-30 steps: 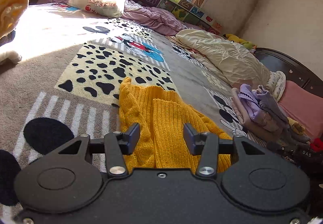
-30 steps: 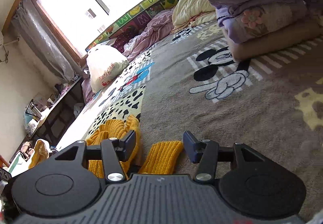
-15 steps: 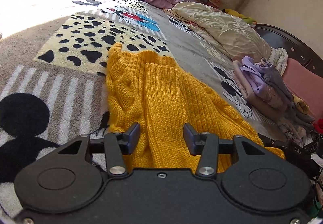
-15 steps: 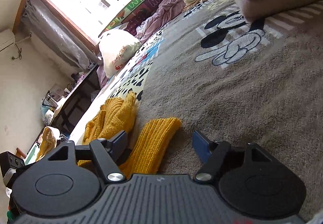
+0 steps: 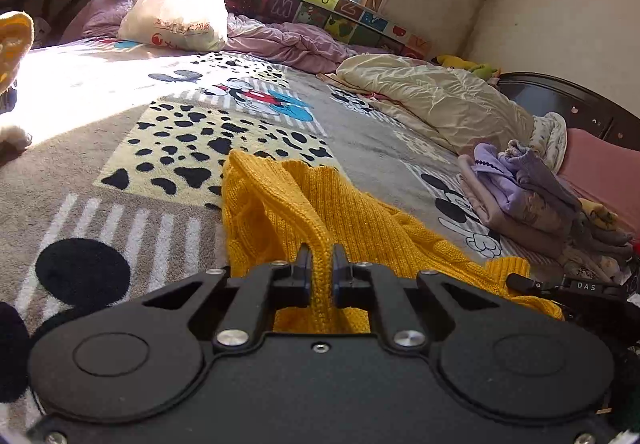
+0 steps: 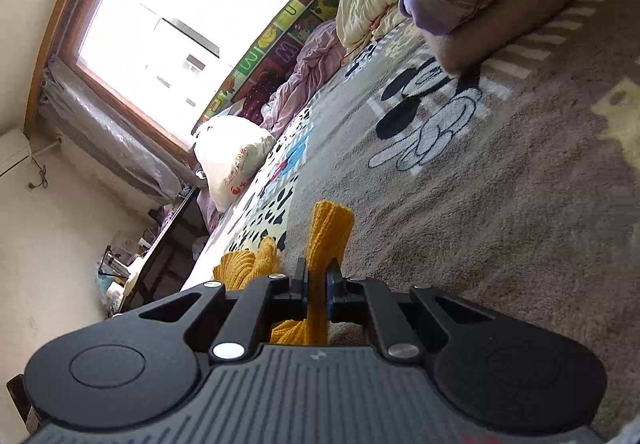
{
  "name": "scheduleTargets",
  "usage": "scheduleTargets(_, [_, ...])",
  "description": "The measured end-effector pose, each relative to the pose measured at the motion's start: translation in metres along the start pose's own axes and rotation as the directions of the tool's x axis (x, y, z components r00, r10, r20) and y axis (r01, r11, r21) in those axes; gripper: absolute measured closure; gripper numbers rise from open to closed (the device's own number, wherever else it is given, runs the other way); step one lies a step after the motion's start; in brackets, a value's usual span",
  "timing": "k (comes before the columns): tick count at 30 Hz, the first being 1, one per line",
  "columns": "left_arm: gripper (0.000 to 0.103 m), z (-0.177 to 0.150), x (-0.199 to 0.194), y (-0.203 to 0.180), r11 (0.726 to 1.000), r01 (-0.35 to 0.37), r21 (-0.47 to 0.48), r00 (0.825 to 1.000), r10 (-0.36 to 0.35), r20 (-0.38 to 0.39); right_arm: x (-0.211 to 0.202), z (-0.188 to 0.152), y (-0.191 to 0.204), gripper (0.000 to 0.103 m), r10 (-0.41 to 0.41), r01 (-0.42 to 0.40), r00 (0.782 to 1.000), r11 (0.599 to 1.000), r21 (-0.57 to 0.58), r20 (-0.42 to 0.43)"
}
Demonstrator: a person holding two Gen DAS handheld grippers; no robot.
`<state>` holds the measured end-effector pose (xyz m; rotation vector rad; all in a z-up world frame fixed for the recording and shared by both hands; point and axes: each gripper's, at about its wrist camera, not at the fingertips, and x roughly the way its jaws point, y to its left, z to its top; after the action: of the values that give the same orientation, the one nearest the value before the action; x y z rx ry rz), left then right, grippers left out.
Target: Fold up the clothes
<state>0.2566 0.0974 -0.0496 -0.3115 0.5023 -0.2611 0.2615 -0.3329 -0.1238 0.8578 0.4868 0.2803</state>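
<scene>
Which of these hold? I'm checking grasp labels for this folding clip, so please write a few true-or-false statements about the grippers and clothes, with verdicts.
1. The left hand-held gripper is shut on the yellow sweater. True.
2. The right hand-held gripper is open. False: it pinches the sweater's ribbed cuff.
3. The sweater lies on a bare wooden floor. False: it lies on a cartoon-print blanket.
4. A stack of folded purple clothes sits on the blanket. True.

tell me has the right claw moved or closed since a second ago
Yes. The right claw was open and is now shut on the yellow sweater's cuff. Its view has also tilted, with the window now sitting more upright in the frame.
</scene>
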Motion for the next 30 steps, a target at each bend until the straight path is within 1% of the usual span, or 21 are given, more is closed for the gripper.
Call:
scheduleTargets(3, [0.096,0.002,-0.026,0.02,0.994,-0.09,-0.066,0.994,0.094,0.062,-0.033,0.011,-0.011,0.093,-0.064,0.062,0.996,0.998,0.017,0.069])
scheduleTargets(4, [0.096,0.001,-0.035,0.027,0.989,-0.119,-0.09,0.99,0.125,0.069,-0.045,0.014,-0.017,0.093,-0.086,0.083,0.992,0.996,0.034,0.089])
scheduleTargets(6, [0.096,-0.005,-0.045,0.043,0.975,-0.141,-0.169,0.986,0.153,0.061,-0.065,0.021,-0.026,0.093,-0.13,0.124,0.983,0.991,0.052,0.13])
scheduleTargets(8, [0.096,-0.011,-0.053,0.058,0.955,-0.16,-0.25,0.983,0.178,0.05,-0.083,0.024,-0.035,0.093,-0.203,0.196,0.965,0.979,0.057,0.167])
scheduleTargets(9, [0.096,-0.014,-0.058,0.066,0.942,-0.17,-0.29,0.981,0.19,0.044,-0.091,0.024,-0.043,0.093,-0.251,0.242,0.951,0.968,0.069,0.183])
scheduleTargets(11, [0.091,-0.021,-0.066,0.082,0.911,-0.188,-0.367,0.977,0.213,0.029,-0.103,0.023,-0.059,0.09,-0.335,0.32,0.922,0.941,0.105,0.194])
scheduleTargets(13, [0.062,-0.027,-0.075,0.097,0.873,-0.205,-0.442,0.972,0.235,0.013,-0.111,0.018,-0.075,0.084,-0.349,0.317,0.92,0.93,0.184,0.178])
scheduleTargets(14, [0.059,-0.031,-0.079,0.105,0.852,-0.214,-0.478,0.969,0.246,0.005,-0.114,0.016,-0.083,0.078,-0.35,0.31,0.921,0.924,0.225,0.171])
scheduleTargets(15, [0.058,-0.034,-0.084,0.113,0.829,-0.222,-0.513,0.967,0.255,-0.005,-0.117,0.014,-0.085,0.065,-0.345,0.302,0.923,0.924,0.237,0.172])
scheduleTargets(16, [0.057,-0.037,-0.088,0.121,0.805,-0.229,-0.548,0.964,0.265,-0.014,-0.118,0.012,-0.081,0.057,-0.337,0.296,0.925,0.928,0.225,0.173])
scheduleTargets(17, [0.056,-0.04,-0.093,0.129,0.779,-0.237,-0.581,0.961,0.274,-0.024,-0.118,0.009,-0.076,0.045,-0.33,0.293,0.928,0.933,0.209,0.171])
scheduleTargets(18, [0.055,-0.044,-0.097,0.137,0.751,-0.244,-0.613,0.959,0.283,-0.035,-0.117,0.005,-0.071,0.04,-0.32,0.287,0.933,0.938,0.194,0.164])
scheduleTargets(19, [0.055,-0.047,-0.101,0.144,0.723,-0.25,-0.644,0.956,0.291,-0.045,-0.115,0.0,-0.068,0.04,-0.309,0.282,0.939,0.943,0.18,0.152])
scheduleTargets(20, [0.055,-0.047,-0.098,0.144,0.725,-0.254,-0.64,0.954,0.297,-0.042,-0.113,-0.005,-0.064,0.04,-0.303,0.28,0.942,0.946,0.164,0.141])
scheduleTargets(22, [0.056,-0.043,-0.086,0.141,0.747,-0.269,-0.608,0.949,0.314,-0.034,-0.108,-0.012,-0.057,0.04,-0.305,0.291,0.943,0.95,0.113,0.135])
scheduleTargets(23, [0.058,-0.04,-0.079,0.14,0.764,-0.27,-0.586,0.949,0.313,-0.029,-0.104,-0.014,-0.052,0.039,-0.311,0.303,0.941,0.95,0.073,0.134])
scheduleTargets(24, [0.074,-0.037,-0.073,0.138,0.785,-0.274,-0.555,0.95,0.31,-0.029,-0.099,-0.017,-0.048,0.04,-0.317,0.315,0.939,0.948,0.033,0.134])
scheduleTargets(25, [0.097,-0.035,-0.074,0.137,0.797,-0.283,-0.535,0.946,0.323,-0.018,-0.096,-0.018,-0.045,0.043,-0.325,0.328,0.936,0.945,0.004,0.137])
scheduleTargets(27, [0.097,-0.03,-0.078,0.135,0.813,-0.303,-0.498,0.935,0.355,0.01,-0.092,-0.017,-0.045,0.065,-0.341,0.348,0.928,0.937,-0.02,0.149])
scheduleTargets(29, [0.097,-0.02,-0.097,0.136,0.814,-0.343,-0.469,0.894,0.436,0.103,-0.093,-0.014,-0.05,0.07,-0.341,0.342,0.926,0.939,0.021,0.163])
scheduleTargets(30, [0.097,-0.015,-0.105,0.139,0.811,-0.362,-0.459,0.873,0.468,0.14,-0.094,-0.013,-0.054,0.076,-0.339,0.336,0.926,0.941,0.047,0.166])
